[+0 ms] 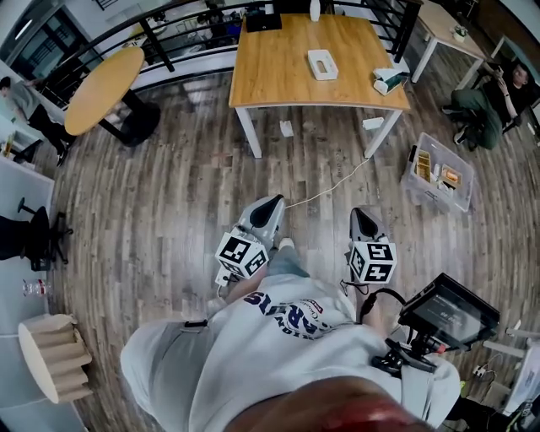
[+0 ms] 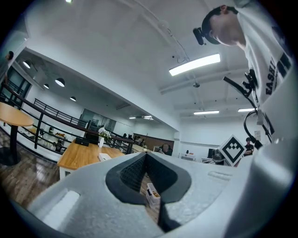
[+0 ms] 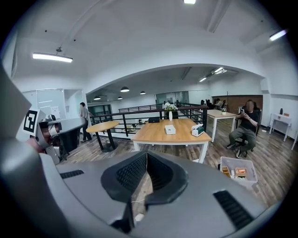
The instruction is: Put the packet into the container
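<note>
Clearly idle: left tongs (image 1: pixel 272 202) and right tongs (image 1: pixel 361 213) both pressed shut, gripping nothing.
Teal-and-white packet (image 1: pixel 390 80) lies at the right edge of the table (image 1: pixel 278 76), well apart; the clear container (image 1: pixel 439 173) sits on the floor (image 1: pixel 169 194) nearby. Step closer and spread one pair before reaching.

Two grippers (image 1: pixel 274 203) (image 1: pixel 361 213), three tables (image 1: pixel 287 72) (image 1: pixel 101 89) (image 1: pixel 443 21), two boxes (image 1: pixel 321 64) (image 1: pixel 390 80), one container (image 1: pixel 422 192)

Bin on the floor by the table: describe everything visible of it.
The bin is a clear plastic rectangular tub, lying flat on the wood floor just right of the table's near right leg. Small orange and brown packs lie inside. Whether a lid is on cannot be told. Nothing else touches it.
</note>
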Tool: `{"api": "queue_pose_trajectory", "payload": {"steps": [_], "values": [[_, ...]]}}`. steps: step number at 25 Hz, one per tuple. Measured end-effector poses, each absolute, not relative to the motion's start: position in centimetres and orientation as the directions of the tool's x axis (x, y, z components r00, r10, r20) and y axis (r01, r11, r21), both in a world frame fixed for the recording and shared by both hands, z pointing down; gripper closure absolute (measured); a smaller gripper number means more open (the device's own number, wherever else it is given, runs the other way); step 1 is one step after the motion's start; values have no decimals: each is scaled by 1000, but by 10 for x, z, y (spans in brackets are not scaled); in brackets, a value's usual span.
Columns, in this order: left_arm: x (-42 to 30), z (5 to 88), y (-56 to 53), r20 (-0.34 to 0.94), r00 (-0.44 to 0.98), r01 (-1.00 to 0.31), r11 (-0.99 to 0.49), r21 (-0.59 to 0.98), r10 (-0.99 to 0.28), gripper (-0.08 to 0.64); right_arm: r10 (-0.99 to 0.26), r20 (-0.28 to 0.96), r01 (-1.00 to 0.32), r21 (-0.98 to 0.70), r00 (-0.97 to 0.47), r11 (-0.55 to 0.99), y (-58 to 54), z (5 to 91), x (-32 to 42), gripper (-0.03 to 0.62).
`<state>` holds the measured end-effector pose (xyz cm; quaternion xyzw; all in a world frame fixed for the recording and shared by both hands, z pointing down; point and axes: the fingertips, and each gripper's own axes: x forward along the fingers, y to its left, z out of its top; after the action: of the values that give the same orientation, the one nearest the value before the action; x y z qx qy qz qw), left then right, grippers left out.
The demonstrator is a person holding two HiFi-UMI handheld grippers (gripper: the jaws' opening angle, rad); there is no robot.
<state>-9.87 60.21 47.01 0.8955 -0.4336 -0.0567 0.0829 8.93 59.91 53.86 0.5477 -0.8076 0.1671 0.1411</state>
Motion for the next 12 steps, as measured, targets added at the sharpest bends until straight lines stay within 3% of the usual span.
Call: {"api": "queue_pose_trajectory", "payload": {"steps": [12], "values": [[-120, 449, 494, -74, 631, -751, -632, 188, -772, 563, -854, 409, -945, -82, -321, 316, 503, 515, 77, 583]]}}
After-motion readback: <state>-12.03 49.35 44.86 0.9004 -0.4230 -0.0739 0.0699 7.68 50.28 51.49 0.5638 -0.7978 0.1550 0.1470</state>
